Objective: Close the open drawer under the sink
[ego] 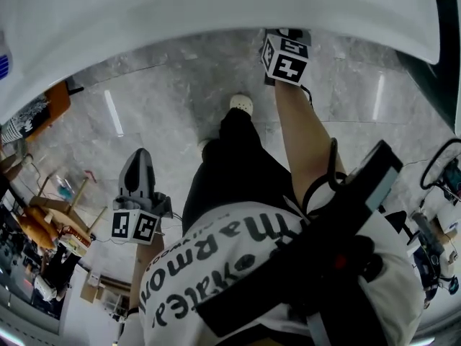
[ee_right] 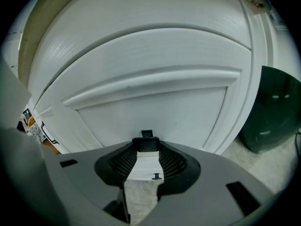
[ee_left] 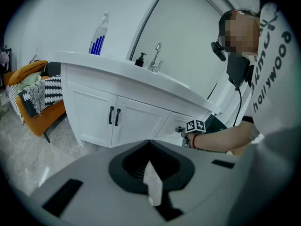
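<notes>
- Two hand-held grippers: the left gripper (ego: 137, 161) hangs over the floor well away from the cabinet. Its jaws are pressed together to a point with nothing in them.
- The right gripper (ee_right: 146, 149) is up against the drawer (ee_right: 155, 102), jaws spread wide. A small black block (ee_right: 146, 143) sits at their tips; I cannot tell whether it is the drawer's handle.
- One marker cube on each gripper, two in all (ego: 286, 58) (ego: 134, 225), white faces with black squares.
- One drawer, at the right end of the vanity (ee_left: 89, 109) under the sink. Its front is smooth white with a recessed, framed panel. I cannot tell whether it sits flush.
- Two white cabinet doors left of it, each with one slim black bar handle (ee_left: 114, 116).
- On the white countertop (ego: 216, 13) I count one metal faucet (ee_left: 155, 60), one dark pump bottle (ee_left: 140, 60) and one tall clear bottle (ee_left: 99, 34) with blue inside.
- One orange chair (ee_left: 49, 113) stands at the vanity's left end, with striped cloth draped over it.
- One dark green, glossy, rounded bin (ee_right: 273, 109) stands beside the drawer end.
- The floor (ego: 180, 107) is grey, marble-veined and shiny.
</notes>
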`<action>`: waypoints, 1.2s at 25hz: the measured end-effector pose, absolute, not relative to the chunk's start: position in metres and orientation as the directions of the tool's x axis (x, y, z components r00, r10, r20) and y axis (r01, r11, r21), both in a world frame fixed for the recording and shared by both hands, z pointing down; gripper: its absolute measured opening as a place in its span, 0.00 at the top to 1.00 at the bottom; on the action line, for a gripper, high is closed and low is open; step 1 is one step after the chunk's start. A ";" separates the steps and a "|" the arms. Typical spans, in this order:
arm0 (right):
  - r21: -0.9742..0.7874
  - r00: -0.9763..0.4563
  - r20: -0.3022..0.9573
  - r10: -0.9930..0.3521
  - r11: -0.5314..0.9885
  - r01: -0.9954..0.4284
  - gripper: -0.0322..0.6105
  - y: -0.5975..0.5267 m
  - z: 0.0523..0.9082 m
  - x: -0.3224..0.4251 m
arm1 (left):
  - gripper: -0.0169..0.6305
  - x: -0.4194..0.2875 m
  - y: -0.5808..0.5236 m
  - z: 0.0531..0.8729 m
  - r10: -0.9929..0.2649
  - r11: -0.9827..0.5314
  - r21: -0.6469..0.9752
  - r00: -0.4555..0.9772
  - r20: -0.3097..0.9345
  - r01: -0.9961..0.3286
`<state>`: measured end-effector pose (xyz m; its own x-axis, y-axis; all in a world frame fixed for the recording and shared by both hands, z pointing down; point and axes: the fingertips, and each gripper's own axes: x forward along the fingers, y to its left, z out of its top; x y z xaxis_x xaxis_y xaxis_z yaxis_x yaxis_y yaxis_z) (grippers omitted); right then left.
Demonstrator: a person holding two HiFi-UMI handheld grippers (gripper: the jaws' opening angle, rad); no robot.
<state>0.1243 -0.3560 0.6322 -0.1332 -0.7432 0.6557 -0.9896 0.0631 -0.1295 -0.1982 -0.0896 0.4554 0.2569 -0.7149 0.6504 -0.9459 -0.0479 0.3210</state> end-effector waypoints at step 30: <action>-0.485 -0.347 0.693 -0.632 -0.053 -0.873 0.93 -0.222 0.533 0.133 | 0.96 -0.174 -0.061 0.407 -0.721 -0.215 0.457 0.456 0.522 -0.863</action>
